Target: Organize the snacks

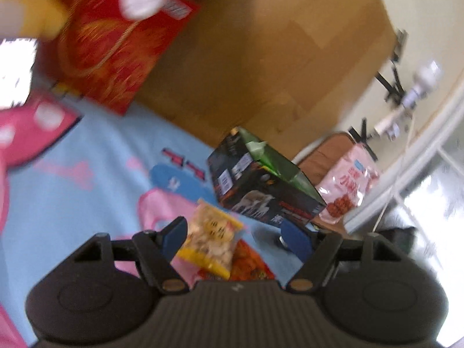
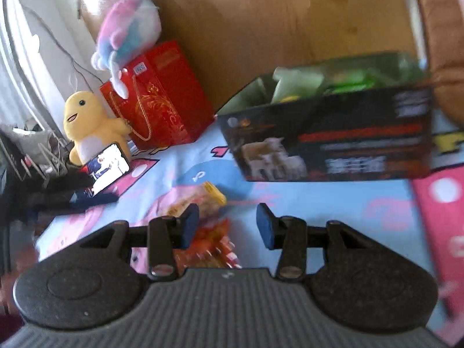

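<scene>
A yellow snack bag point(image 1: 211, 239) lies on the blue and pink mat, overlapping an orange-red snack bag point(image 1: 249, 265). My left gripper point(image 1: 236, 233) is open above them, the yellow bag next to its left finger. An open black box point(image 1: 261, 185) with a green lining stands beyond; a pink snack bag point(image 1: 346, 184) lies to its right. In the right wrist view my right gripper point(image 2: 227, 224) is open over the orange-red bag point(image 2: 214, 246), with the yellow bag point(image 2: 200, 201) just ahead and the black box point(image 2: 333, 142) further on; green packets show inside it.
A red gift bag point(image 2: 162, 98) stands at the mat's far edge, a pastel plush point(image 2: 130, 29) on it and a yellow plush point(image 2: 87, 121) beside it. A phone point(image 2: 111, 162) lies at the left. Wooden floor point(image 1: 275, 58) lies beyond. A pink box point(image 2: 440, 217) is at right.
</scene>
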Motion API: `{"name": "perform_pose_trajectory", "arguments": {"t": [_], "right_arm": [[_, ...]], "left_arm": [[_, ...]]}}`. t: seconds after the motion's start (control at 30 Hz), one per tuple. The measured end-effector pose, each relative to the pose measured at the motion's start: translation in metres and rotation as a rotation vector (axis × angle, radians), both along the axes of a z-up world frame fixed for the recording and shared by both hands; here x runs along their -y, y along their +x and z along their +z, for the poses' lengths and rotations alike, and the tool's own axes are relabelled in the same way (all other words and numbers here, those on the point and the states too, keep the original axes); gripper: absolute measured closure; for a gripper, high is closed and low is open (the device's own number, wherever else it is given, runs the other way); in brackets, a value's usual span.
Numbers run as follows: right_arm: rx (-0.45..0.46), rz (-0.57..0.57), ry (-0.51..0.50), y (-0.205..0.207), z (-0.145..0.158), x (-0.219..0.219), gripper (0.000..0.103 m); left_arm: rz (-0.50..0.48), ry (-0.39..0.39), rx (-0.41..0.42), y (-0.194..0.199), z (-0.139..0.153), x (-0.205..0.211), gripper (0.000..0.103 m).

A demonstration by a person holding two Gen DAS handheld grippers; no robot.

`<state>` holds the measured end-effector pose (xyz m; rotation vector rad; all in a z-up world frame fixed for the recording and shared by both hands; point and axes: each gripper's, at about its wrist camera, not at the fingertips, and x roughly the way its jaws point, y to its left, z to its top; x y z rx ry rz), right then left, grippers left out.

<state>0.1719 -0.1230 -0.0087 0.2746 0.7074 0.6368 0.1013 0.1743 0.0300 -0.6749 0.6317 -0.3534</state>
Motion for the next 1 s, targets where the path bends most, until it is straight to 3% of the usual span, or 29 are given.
{"name": "perform_pose_trajectory", "arguments": {"t": [0.1, 0.17, 0.2, 0.23, 0.3, 0.5, 0.63, 0.7, 1.0], "right_arm": [[-0.041, -0.057, 0.015, 0.025, -0.008, -0.016, 0.056], [-0.094, -0.052, 0.056, 0.039, -0.015, -0.021, 0.057], [-0.109, -0.045, 0.077, 0.041, -0.018, -0.023, 0.068], [-0.124, -0.031, 0.074, 0.04, -0.019, -0.026, 0.087], [-0.146, -0.005, 0.072, 0.03, -0.018, -0.028, 0.09], [-0.006, 0.042, -0.013, -0.037, 0.003, -0.03, 0.094], [0.132, 0.043, -0.056, -0.09, 0.014, -0.018, 0.094], [0.155, 0.04, -0.064, -0.116, 0.015, -0.007, 0.094], [0.106, -0.057, -0.097, -0.19, -0.008, 0.055, 0.094]], "left_arm": [[0.011, -0.05, -0.06, 0.003, -0.018, 0.002, 0.033], [0.008, -0.069, -0.106, 0.007, -0.03, 0.007, 0.043], [0.003, -0.082, -0.124, 0.008, -0.035, 0.009, 0.047], [-0.002, -0.097, -0.141, 0.009, -0.041, 0.009, 0.053], [0.002, -0.107, -0.139, 0.005, -0.047, 0.008, 0.06], [-0.045, -0.113, -0.111, -0.018, -0.043, 0.008, 0.061], [-0.125, -0.063, -0.064, -0.044, -0.029, 0.028, 0.061], [-0.172, -0.022, -0.044, -0.056, -0.024, 0.043, 0.061], [-0.386, 0.183, -0.053, -0.091, -0.032, 0.13, 0.057]]}}
